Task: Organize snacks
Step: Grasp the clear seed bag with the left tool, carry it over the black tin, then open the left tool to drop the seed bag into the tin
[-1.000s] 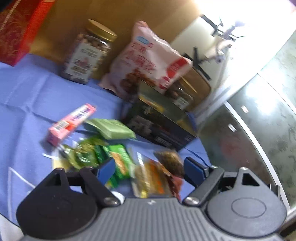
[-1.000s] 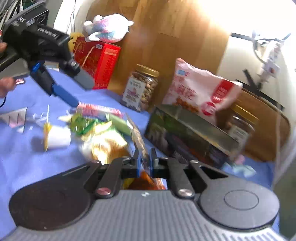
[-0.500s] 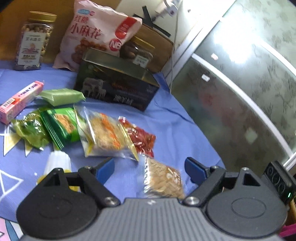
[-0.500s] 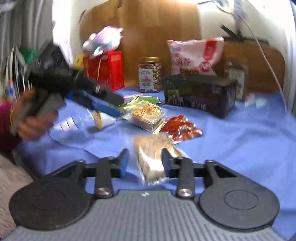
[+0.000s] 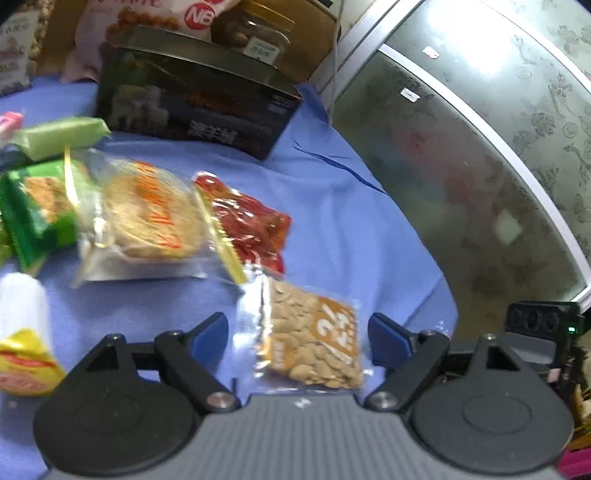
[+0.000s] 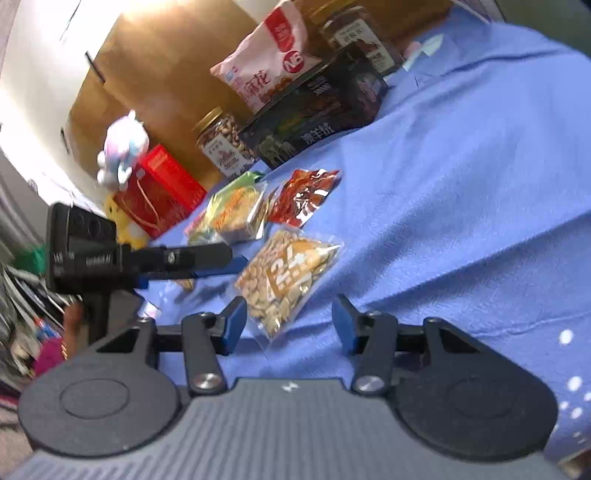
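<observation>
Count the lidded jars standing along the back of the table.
2. One jar of nuts stands left of the dark box; a second jar stands behind the box, right of the pink bag. Others may be hidden.

Seed packet (image 5: 314, 343) on cloth (image 5: 362, 229), just before jerky pack (image 5: 251, 225).

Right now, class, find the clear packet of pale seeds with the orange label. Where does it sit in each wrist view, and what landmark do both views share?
Left wrist view: seed packet lies low and centre on the blue cloth, between the left gripper's fingers.
Right wrist view: it lies centre, just ahead of the right gripper.
Shared landmark: the red snack packet beyond it, before the dark box.
</observation>
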`<state>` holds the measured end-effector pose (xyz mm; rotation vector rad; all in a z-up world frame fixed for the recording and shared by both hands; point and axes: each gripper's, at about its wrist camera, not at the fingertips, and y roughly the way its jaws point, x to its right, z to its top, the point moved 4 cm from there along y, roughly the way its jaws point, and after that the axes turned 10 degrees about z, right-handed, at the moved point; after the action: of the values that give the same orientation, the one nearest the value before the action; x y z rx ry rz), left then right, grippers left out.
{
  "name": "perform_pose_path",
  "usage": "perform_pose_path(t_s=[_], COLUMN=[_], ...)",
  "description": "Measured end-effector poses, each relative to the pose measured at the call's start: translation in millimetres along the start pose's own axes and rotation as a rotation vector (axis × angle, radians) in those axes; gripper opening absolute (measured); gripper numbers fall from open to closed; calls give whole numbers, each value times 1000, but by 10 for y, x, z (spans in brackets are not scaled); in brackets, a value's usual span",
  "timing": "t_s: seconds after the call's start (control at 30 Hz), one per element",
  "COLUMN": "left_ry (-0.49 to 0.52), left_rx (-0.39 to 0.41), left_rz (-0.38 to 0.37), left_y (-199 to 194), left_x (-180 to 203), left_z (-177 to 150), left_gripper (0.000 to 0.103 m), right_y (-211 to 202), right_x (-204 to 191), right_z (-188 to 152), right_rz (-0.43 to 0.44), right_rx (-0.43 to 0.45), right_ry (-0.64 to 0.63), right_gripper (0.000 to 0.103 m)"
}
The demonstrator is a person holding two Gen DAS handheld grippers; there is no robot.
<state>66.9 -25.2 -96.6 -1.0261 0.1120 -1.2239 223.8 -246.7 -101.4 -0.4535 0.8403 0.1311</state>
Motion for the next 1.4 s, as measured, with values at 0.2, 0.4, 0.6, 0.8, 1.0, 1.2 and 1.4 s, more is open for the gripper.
perform_pose_path(t_s=[0.2, 0.4, 0.6, 0.8, 1.0, 1.2, 1.4], left_ry=[-19, -37, -16, -16, -109, -158, -94], left_rx=[0, 58, 177, 332, 332, 342, 424], left_rz=[-10, -9, 53, 149, 265, 358, 288], left_y=[27, -234, -396, -291, 103, 185, -316], left_x=[14, -52, -39, -201, -574, -787, -609], left_z=[-99, -58, 593, 1597, 2094, 2032, 1555], left_gripper=[49, 40, 43, 48, 49, 56, 63], right_y=[240, 208, 392, 798, 1392, 1566, 1099], right_x=[-12, -178, -370, -325, -81, -36, -199], right_z=[-11, 79, 652, 1584, 2124, 2087, 1818], right_rz=[85, 143, 163, 143, 47, -140, -141], right_rx=[-32, -10, 33, 100, 71, 85, 204], right_ry=[38, -70, -211, -318, -343, -430, -407], right_gripper=[24, 18, 18, 18, 27, 55, 55])
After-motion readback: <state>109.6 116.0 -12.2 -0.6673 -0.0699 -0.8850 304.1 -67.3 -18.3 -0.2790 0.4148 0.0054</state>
